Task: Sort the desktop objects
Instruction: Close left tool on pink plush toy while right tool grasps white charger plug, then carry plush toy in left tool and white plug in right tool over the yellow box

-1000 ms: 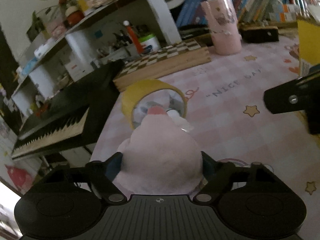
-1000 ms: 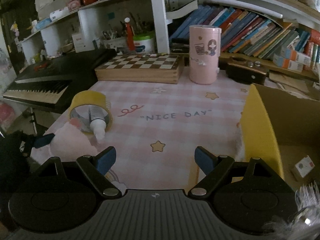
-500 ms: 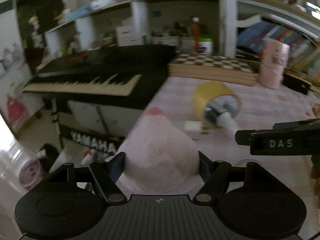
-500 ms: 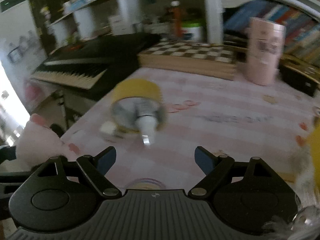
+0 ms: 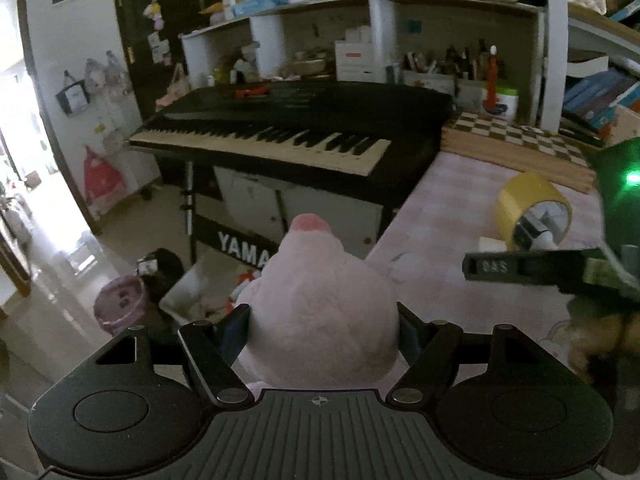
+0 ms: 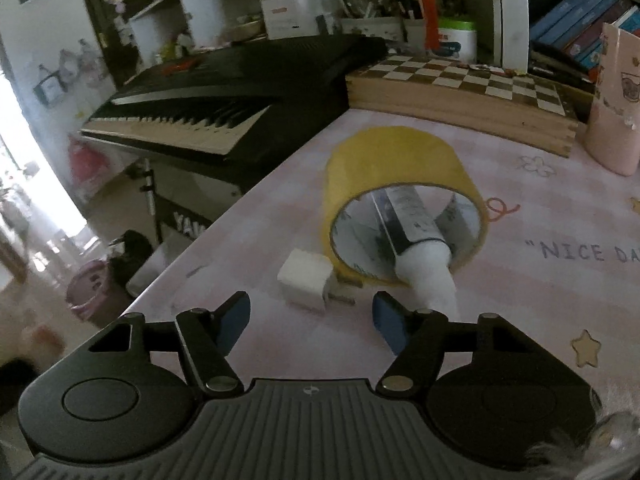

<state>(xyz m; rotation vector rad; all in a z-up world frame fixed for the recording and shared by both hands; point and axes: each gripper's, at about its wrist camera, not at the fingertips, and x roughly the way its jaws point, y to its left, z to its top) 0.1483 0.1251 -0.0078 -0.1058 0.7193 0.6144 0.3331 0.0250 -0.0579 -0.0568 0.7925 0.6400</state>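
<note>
The left claw is clenched on a pink plush toy, both blue pads pressed into its soft sides, and it holds the toy off the near left edge of the tabletop, over the floor. The right claw is released, its jaws spread wide and low over the pink checked tabletop. Just ahead of it, between the lines of its fingers, lies a small white plug on its side, prongs pointing right. Right behind the plug a roll of yellow tape lies on its side, and a white tube rests through its hole with the cap poking out toward the claw.

Farther back a wooden chessboard sits at the rear of the tabletop, a pink cup to its right, and a black keyboard stands off the left edge.

The step in hand looks like carrying the toy to its place while the right claw lines up on the plug. Next the right claw likely needs to drop a little, centre on the plug and close without nudging the tube's cap, which sits near the right pad.
</note>
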